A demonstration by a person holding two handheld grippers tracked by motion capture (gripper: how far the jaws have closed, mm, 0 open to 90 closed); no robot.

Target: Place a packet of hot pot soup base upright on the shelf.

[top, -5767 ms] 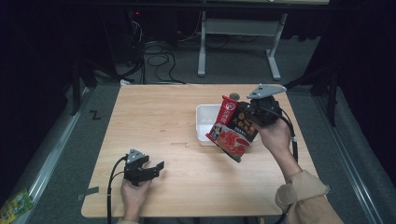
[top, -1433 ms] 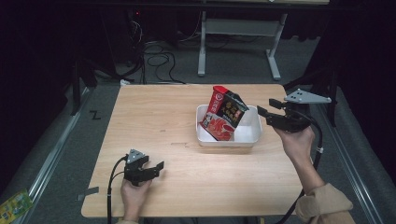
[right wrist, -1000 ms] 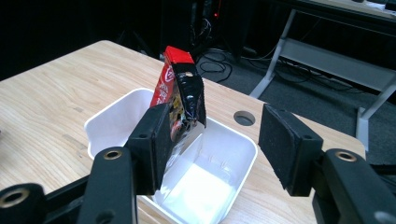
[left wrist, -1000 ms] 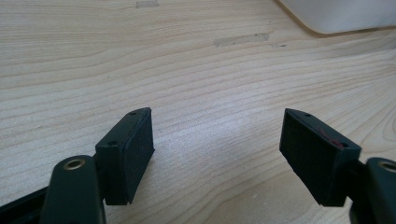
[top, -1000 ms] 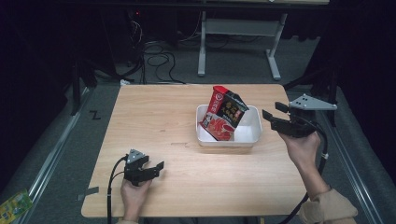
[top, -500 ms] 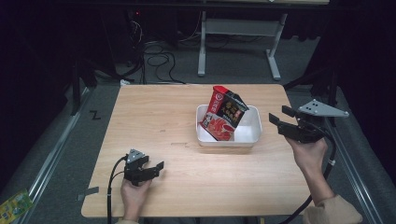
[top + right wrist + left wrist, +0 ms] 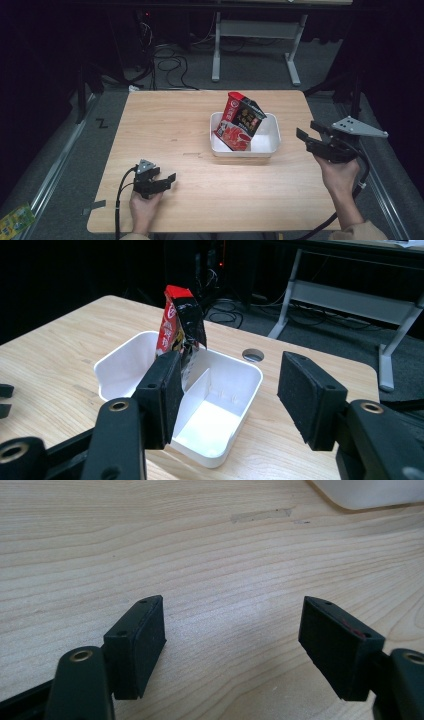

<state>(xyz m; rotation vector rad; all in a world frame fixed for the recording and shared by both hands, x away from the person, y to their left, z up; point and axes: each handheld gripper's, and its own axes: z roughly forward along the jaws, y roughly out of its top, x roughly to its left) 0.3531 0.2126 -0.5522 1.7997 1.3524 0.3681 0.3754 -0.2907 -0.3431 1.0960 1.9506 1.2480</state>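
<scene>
Pale wooden table (image 7: 175, 125) — dark room, grey floor (image 7: 65, 165) around.

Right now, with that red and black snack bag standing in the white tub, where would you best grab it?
Probably by the crimped top edge of the snack bag, coming from above. It leans upright in one compartment of the white tub, so the top stands clear above the rim while the walls and divider crowd its lower half.
</scene>
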